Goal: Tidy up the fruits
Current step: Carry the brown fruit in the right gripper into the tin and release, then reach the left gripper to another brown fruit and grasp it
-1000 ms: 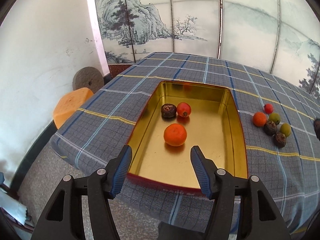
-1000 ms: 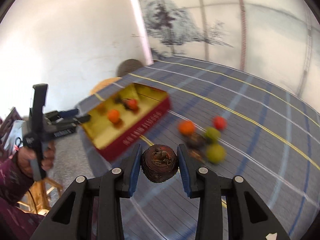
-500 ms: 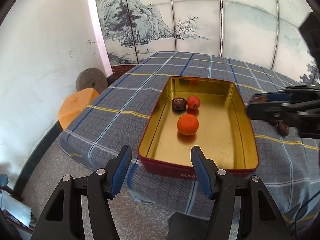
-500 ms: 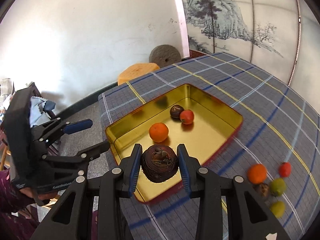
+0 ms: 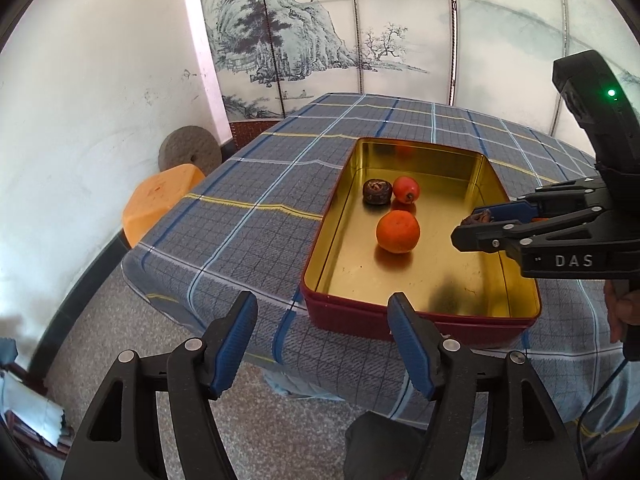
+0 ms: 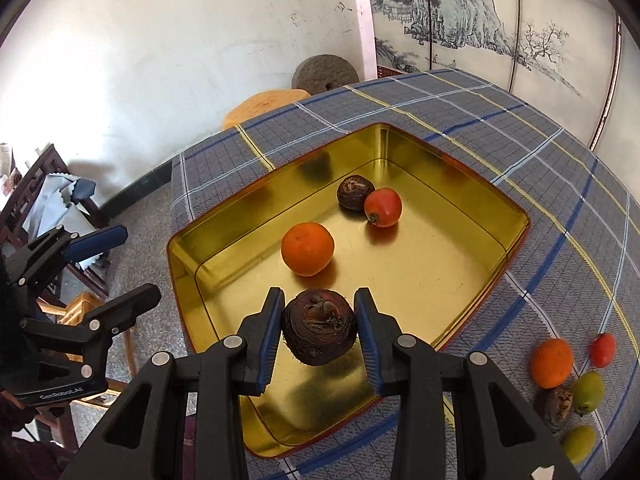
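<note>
Only right wrist shows 5 loose fruits (image 6: 568,384); right tool (image 6: 319,328) pinches brown fruit (image 6: 319,332).

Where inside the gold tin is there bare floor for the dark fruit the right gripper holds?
Bare floor lies between the orange and the near wall of the tin, and along its right side. The far corner is crowded: dark fruit beside red fruit.

The right gripper (image 6: 319,330), clamped on a dark brown fruit (image 6: 319,330), has been brought over the gold tin (image 6: 516,216); the left gripper's (image 5: 322,346) empty jaws have been opening.
</note>
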